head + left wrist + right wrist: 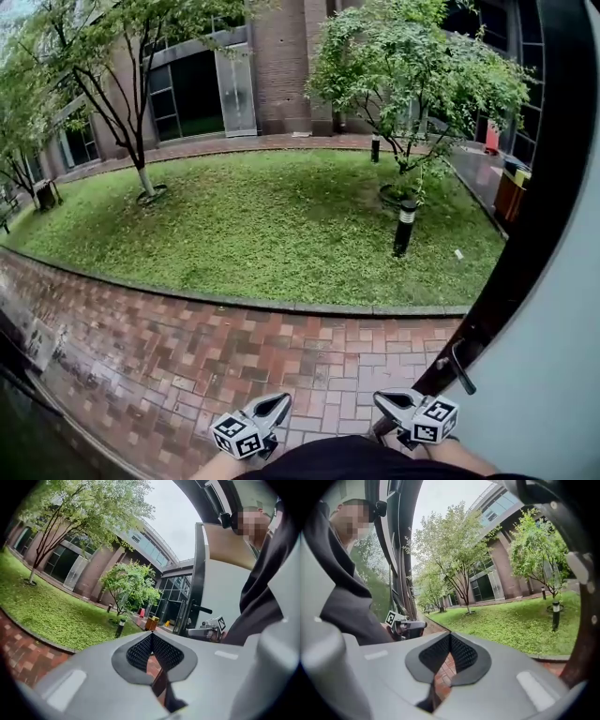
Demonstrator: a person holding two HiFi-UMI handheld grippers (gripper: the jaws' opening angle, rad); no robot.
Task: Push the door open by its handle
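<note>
The door (553, 375) stands swung outward at the right of the head view, a white panel with a dark edge. Its dark lever handle (461, 365) sticks out from that edge, just above and right of my right gripper (384, 402). That gripper is shut and holds nothing, and it is a little short of the handle. My left gripper (280, 403) sits low in the middle, also shut and empty. In the left gripper view the mesh pads (140, 651) meet, and the handle (202, 609) and door (220, 588) show beyond. The right gripper view shows its pads (461, 652) closed together.
Wet red brick paving (234, 356) lies below and ahead, bordered by a curved lawn (262, 225). A dark bollard light (404, 228) and trees (412, 66) stand on the grass. An orange bin (511, 194) is beside the door. A glass wall runs along the lower left.
</note>
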